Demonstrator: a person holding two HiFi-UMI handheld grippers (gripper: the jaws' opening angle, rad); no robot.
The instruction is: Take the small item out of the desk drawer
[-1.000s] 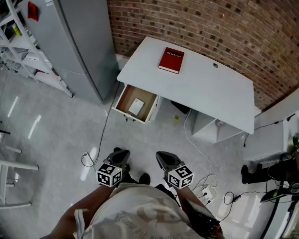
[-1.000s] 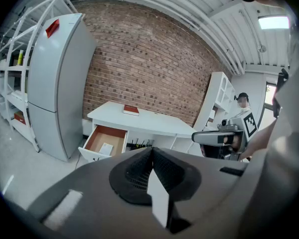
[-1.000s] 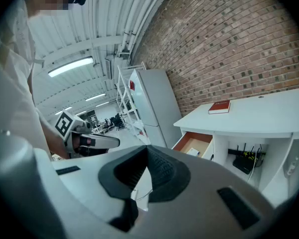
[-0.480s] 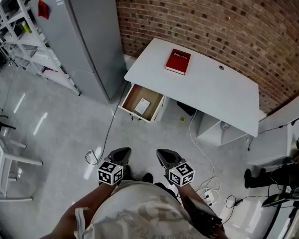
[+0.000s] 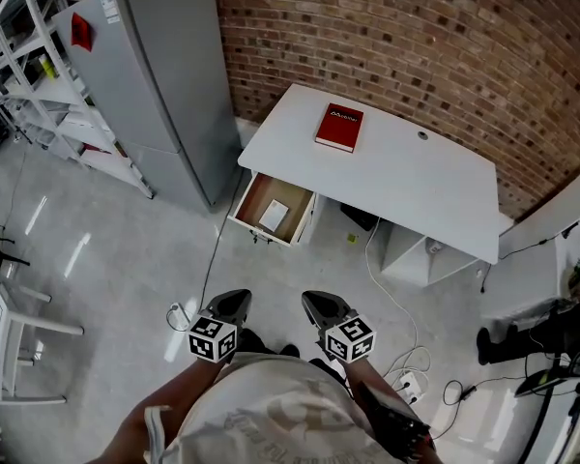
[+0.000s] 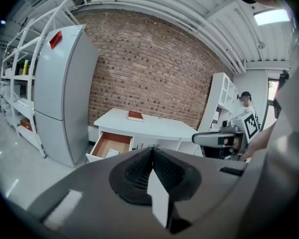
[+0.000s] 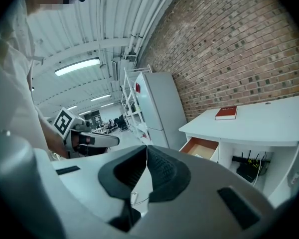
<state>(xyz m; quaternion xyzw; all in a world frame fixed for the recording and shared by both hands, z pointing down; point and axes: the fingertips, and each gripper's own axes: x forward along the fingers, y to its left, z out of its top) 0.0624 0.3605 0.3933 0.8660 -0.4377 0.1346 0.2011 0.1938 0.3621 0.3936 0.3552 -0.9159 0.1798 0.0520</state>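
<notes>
One drawer [image 5: 269,209] stands pulled out of the left end of the white desk [image 5: 396,177] in the head view, and a small white item [image 5: 274,215] lies flat on its brown bottom, near the middle. A red book [image 5: 339,127] rests on the desktop, which backs onto a brick wall [image 5: 435,37]; a tall grey fridge [image 5: 159,85] and white shelving [image 5: 34,75] stand to the left, and cables [image 5: 391,293] trail over the glossy grey floor [image 5: 106,249]. Both tools are held low, close to the person's body and well apart from the desk: the left gripper [image 5: 232,304] and the right gripper [image 5: 318,304]. From the left gripper view, the left gripper [image 6: 152,151] has its jaws pressed together with nothing between them; beyond it the open drawer [image 6: 108,144] shows the pale item [image 6: 112,153] inside, the book [image 6: 135,116] lies on the desk [image 6: 157,127], and the right gripper [image 6: 217,139] reaches in from the right. From the right gripper view, the right gripper [image 7: 146,150] is likewise closed tight on nothing; the drawer [image 7: 201,147] hangs open under the desk [image 7: 264,119], the book [image 7: 225,113] sits on top, the fridge [image 7: 162,108] stands beside it, and the left gripper [image 7: 95,140] shows at the left.
</notes>
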